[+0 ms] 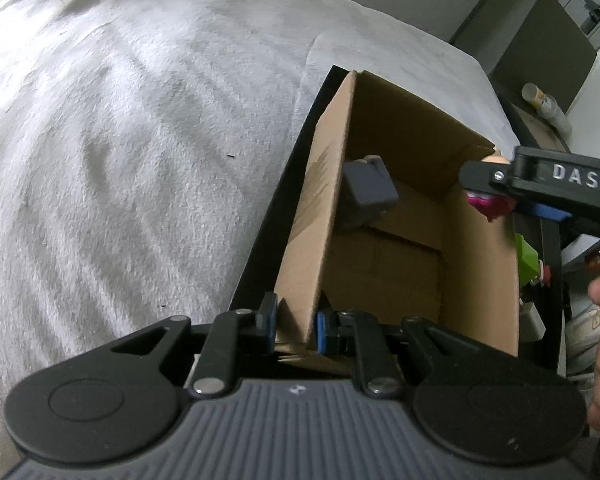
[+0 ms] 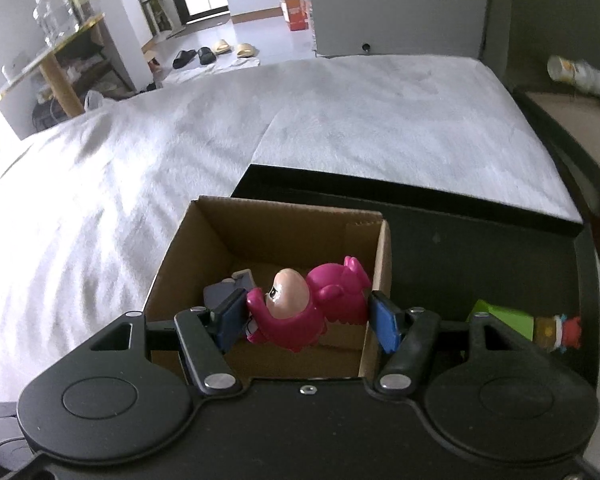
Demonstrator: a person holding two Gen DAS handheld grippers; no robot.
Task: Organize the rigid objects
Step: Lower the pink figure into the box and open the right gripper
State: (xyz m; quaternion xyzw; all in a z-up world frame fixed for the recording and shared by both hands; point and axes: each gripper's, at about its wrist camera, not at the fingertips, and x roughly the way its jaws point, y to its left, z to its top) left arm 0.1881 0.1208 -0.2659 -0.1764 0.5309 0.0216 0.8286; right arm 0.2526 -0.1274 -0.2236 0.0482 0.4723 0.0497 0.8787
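Our left tongs (image 1: pixel 296 330) pinch the near wall of the cardboard box (image 2: pixel 216 236); our right tongs (image 2: pixel 306 316) grip the pink figurine (image 2: pixel 300 300) above its opening. Released off-centre, it may strike the grey block (image 2: pixel 226 286) inside or the rim, bouncing onto the bed (image 2: pixel 120 152).

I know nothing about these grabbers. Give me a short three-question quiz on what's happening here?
1. True or false: the left gripper is pinching the cardboard box wall.
2. What does the right gripper hold?
A. green block
B. pink figurine
C. slipper
3. Fill in: the grey object lies ____ the box.

Key: 1 true. 2 B, the pink figurine, held above the box opening. 3 inside.
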